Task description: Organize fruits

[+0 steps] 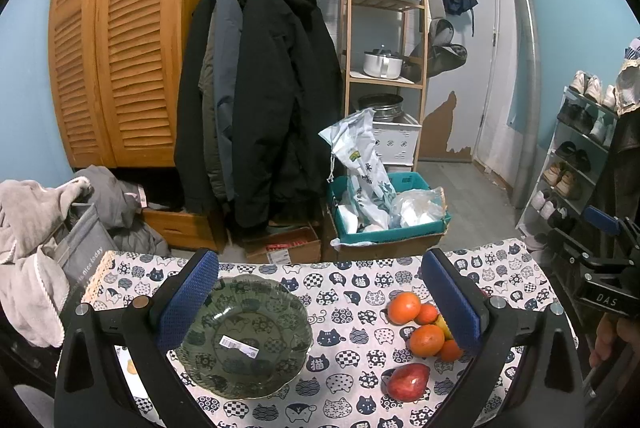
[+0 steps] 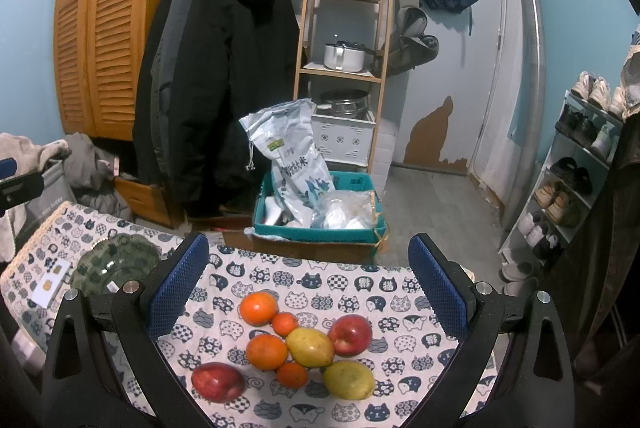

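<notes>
A cluster of fruit lies on the cat-print tablecloth [image 2: 352,288]: several oranges [image 2: 258,307], two yellow fruits [image 2: 310,346] and two red apples [image 2: 351,334]. A green glass bowl [image 1: 244,336] with a barcode sticker stands empty to the left of the fruit; it also shows in the right wrist view [image 2: 116,262]. My left gripper [image 1: 318,300] is open above the table, its left finger over the bowl's rim. My right gripper [image 2: 308,288] is open and empty, hovering over the fruit cluster. In the left wrist view some oranges [image 1: 404,307] and one apple [image 1: 408,380] show.
A white card [image 2: 50,286] lies at the table's left edge. Beyond the far table edge stand a teal crate [image 2: 320,212] with bags, hanging black coats [image 1: 260,88], a wooden shelf [image 1: 386,28] and a shoe rack [image 2: 568,180]. Grey laundry [image 1: 36,228] sits left.
</notes>
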A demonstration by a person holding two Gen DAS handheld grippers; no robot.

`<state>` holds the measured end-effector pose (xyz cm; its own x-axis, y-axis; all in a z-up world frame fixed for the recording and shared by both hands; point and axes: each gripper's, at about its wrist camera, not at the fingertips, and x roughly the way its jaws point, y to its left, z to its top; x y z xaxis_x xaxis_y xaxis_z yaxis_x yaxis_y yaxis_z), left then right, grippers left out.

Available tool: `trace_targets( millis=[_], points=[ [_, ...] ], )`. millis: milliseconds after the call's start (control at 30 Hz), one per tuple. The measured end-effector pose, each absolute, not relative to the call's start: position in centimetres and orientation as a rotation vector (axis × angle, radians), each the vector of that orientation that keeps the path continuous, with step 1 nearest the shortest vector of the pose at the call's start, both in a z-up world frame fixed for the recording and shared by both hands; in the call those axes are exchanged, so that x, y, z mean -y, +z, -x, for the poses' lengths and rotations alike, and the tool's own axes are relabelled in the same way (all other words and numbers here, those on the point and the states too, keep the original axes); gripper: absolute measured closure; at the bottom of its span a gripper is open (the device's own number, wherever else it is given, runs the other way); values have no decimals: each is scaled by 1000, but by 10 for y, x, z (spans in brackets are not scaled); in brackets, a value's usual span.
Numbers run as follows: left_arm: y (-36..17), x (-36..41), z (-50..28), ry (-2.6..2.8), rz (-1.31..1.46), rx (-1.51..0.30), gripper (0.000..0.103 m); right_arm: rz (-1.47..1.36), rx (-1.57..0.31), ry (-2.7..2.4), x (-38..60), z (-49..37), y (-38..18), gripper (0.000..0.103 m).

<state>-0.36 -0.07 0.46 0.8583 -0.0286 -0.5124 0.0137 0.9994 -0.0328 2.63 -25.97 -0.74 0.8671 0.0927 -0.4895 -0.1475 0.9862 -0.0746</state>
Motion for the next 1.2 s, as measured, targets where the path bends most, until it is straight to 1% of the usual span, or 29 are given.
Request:
trace_targets(
  millis=[1200],
  points=[
    [5, 1, 5, -23, 32, -537, 1, 116, -502, 124, 260, -24, -5, 5]
  ],
)
